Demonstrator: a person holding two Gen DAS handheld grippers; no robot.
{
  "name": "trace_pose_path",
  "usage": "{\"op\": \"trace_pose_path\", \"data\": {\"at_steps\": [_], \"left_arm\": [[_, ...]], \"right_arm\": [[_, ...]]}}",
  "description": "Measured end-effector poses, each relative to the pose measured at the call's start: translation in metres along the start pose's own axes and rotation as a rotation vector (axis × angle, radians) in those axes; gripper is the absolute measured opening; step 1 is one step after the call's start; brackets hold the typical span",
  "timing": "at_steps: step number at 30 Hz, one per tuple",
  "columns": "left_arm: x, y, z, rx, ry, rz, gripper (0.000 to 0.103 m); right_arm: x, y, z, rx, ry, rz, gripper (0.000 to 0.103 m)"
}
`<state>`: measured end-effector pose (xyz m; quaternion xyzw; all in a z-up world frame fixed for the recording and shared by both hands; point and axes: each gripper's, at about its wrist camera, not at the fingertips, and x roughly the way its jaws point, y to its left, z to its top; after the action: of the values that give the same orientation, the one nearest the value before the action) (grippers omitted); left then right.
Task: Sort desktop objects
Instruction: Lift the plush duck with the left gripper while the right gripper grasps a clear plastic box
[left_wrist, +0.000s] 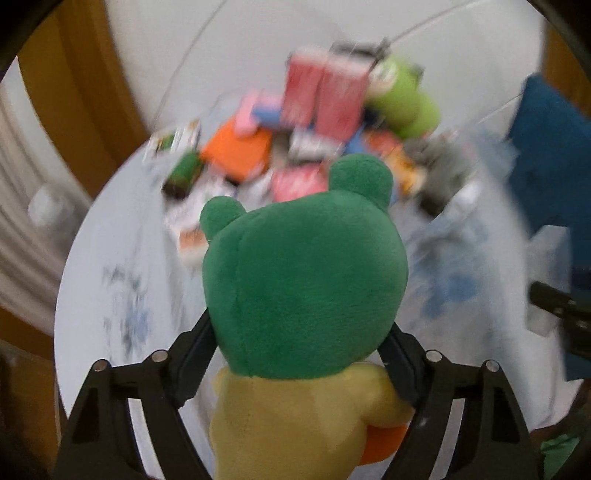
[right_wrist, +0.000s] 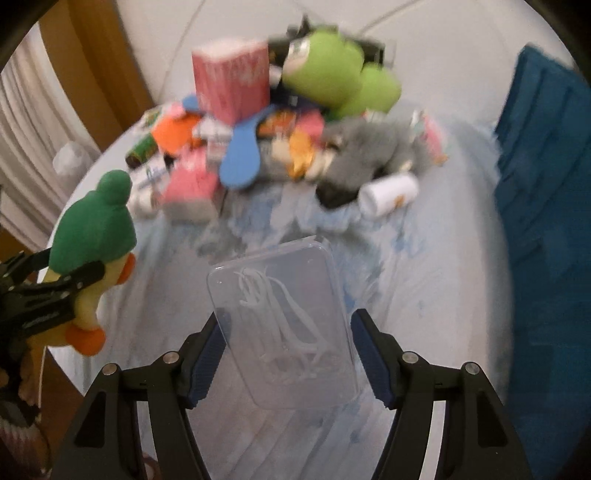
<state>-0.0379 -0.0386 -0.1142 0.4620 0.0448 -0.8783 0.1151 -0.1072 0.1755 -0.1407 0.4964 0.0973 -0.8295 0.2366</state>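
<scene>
Green-hooded and yellow-bodied, the plush (left_wrist: 303, 295) sits between the fingers of the left tongs (left_wrist: 299, 365), which grip it at the neck above the counter (left_wrist: 110, 280). To their right, the right tongs (right_wrist: 288, 354) clasp a clear box (right_wrist: 284, 325) by its long sides, white strands showing through it. Ahead of both tongs, well apart from them, lies the blurred pile: a pink carton (right_wrist: 232, 81), a lime plush (right_wrist: 332, 77), a grey plush (right_wrist: 365, 151) and a white bottle (right_wrist: 388, 194).

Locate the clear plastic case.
In the right wrist view, the clear plastic case sits low centre between the right tool's fingers, in front of the clutter pile.
</scene>
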Motion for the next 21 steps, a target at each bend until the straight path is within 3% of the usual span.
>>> {"op": "trace_pose_path", "data": {"at_steps": [4, 10, 16, 21], "left_arm": [[-0.045, -0.024, 0.020, 0.085, -0.140, -0.091, 0.081], [-0.107, -0.085, 0.048, 0.235, -0.322, -0.288, 0.081], [-0.164, -0.160, 0.067, 0.346, -0.428, -0.423, 0.082], [-0.205, -0.247, 0.071, 0.416, -0.490, -0.516, 0.082]], "right_arm": [[-0.056, -0.001, 0.003, 0.039, -0.123, -0.064, 0.068], [-0.150, -0.020, -0.008, 0.134, -0.273, -0.205, 0.068], [-0.245, -0.061, -0.032, 0.225, -0.410, -0.350, 0.068], [-0.305, -0.118, -0.057, 0.290, -0.467, -0.463, 0.068]]}}
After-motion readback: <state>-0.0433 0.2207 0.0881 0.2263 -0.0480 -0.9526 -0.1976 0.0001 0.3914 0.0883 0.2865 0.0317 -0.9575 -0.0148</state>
